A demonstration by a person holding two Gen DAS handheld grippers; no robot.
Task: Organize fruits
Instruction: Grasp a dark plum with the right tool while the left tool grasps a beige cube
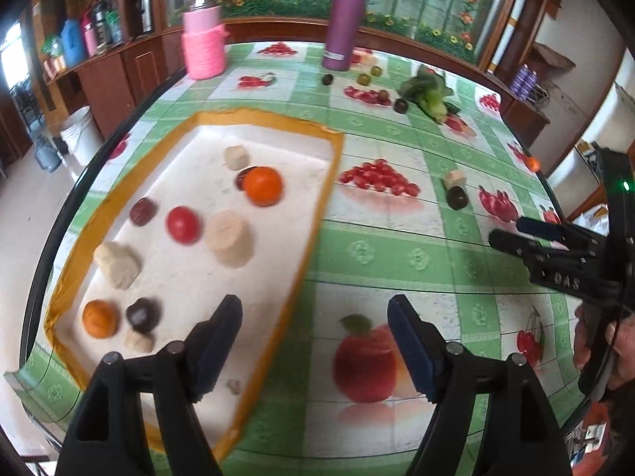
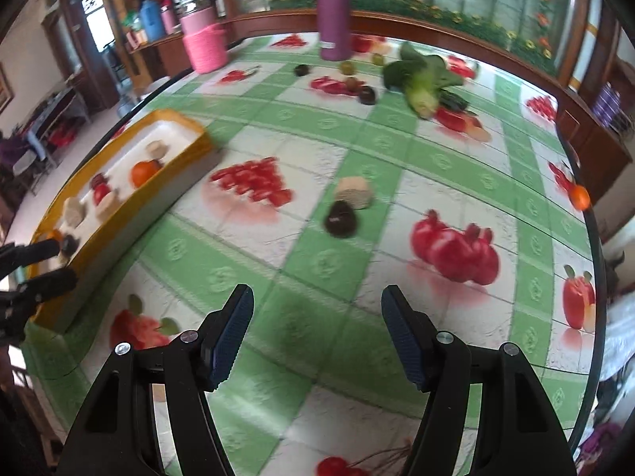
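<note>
A white tray with an orange rim (image 1: pixel 317 214) (image 2: pixel 119 214) lies on the left of the table. It holds an orange (image 1: pixel 262 185), a red tomato (image 1: pixel 182 224), a smaller orange (image 1: pixel 100 318), dark plums (image 1: pixel 143 211) and beige blocks (image 1: pixel 230 244). On the cloth a dark plum (image 2: pixel 341 219) (image 1: pixel 457 197) sits beside a beige block (image 2: pixel 354 192). More small fruits (image 2: pixel 367 95) lie near the back. My left gripper (image 1: pixel 313 343) is open and empty over the tray's near right rim. My right gripper (image 2: pixel 317 335) is open and empty above the cloth, short of the plum.
A purple flask (image 1: pixel 344 22), a pink jar (image 1: pixel 203 45) and a leafy green vegetable (image 2: pixel 420 83) stand at the back. A small orange (image 2: pixel 580 197) sits at the table's right edge. The cloth bears printed fruit pictures.
</note>
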